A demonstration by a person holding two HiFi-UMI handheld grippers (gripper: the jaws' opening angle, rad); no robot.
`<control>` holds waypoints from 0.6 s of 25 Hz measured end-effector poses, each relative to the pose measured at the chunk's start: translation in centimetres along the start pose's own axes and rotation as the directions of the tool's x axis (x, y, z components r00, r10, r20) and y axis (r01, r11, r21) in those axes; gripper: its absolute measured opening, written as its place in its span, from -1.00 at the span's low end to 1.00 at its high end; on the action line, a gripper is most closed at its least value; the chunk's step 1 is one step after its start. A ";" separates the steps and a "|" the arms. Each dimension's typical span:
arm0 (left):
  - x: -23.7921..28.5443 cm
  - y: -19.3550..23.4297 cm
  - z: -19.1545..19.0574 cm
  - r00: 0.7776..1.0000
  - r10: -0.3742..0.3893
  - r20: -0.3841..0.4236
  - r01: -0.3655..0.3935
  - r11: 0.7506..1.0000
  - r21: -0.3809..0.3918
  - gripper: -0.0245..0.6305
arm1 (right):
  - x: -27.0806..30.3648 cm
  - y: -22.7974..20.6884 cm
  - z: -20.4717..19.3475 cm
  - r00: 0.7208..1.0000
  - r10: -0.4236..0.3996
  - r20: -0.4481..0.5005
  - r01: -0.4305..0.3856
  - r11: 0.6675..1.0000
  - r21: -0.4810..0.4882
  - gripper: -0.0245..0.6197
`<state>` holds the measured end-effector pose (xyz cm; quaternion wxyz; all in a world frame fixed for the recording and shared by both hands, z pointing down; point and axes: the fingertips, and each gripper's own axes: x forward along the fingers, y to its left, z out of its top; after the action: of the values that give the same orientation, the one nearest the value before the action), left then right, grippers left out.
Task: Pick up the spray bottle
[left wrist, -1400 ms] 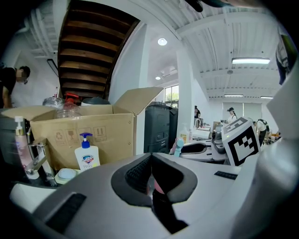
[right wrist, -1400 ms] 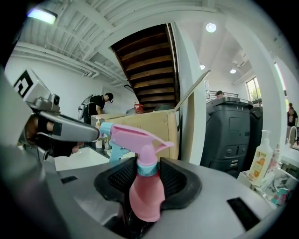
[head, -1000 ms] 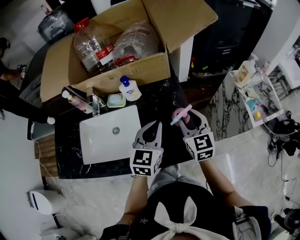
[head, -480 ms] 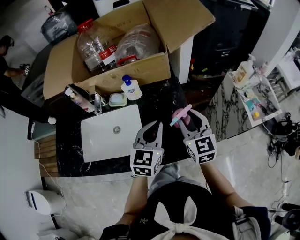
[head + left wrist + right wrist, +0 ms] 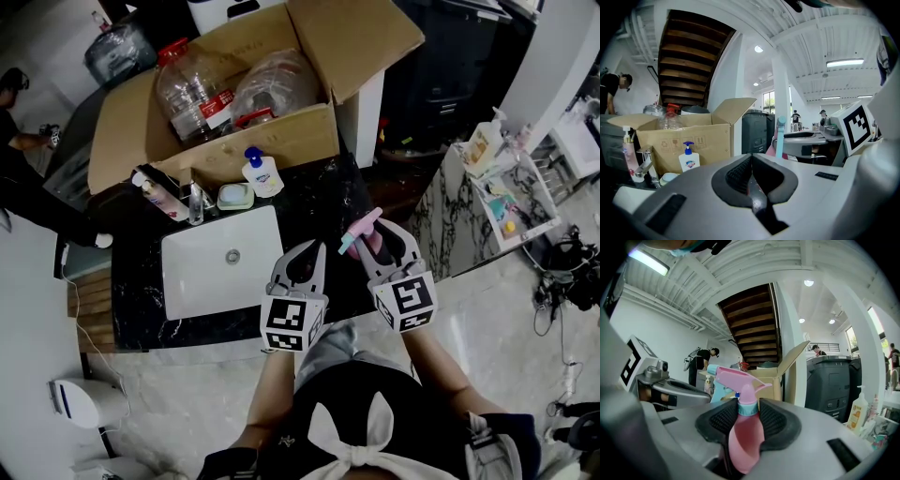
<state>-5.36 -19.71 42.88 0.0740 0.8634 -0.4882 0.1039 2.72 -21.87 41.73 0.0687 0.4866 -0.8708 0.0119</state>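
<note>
Hanging idle, the left gripper (image 5: pixel 302 255) has its jaws pressed together on nothing. Right of it, the right gripper (image 5: pixel 378 236) is clamped on the pink spray bottle (image 5: pixel 744 437), its jaws just tightened a touch. I'd judge the bottle light, smooth plastic, a bit slippery, the belly soft; the stiff neck is the place to hold. It stands upright between the pads, gripped at the teal collar (image 5: pixel 747 409), trigger head above the jaws, over the near edge of the dark counter (image 5: pixel 314 202)

Behind the sink (image 5: pixel 202 281) stands a soap bottle (image 5: pixel 260 175), apparently touching the cardboard box (image 5: pixel 253 141) behind it.
</note>
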 end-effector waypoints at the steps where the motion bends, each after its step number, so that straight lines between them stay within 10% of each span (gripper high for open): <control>1: -0.1 -0.1 0.0 1.000 0.000 0.002 0.000 1.000 0.001 -0.85 | -0.2 0.1 0.1 1.000 0.003 0.005 -0.003 1.000 -0.002 -0.46; 15: -0.7 -0.9 0.4 1.000 -0.003 0.014 0.003 1.000 0.011 -0.85 | -1.6 0.8 0.9 0.999 0.021 0.033 -0.021 1.000 -0.014 -0.48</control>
<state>-4.94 -18.75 42.29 0.0662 0.8651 -0.4870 0.1005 2.75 -20.17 40.71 0.0571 0.4772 -0.8770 -0.0013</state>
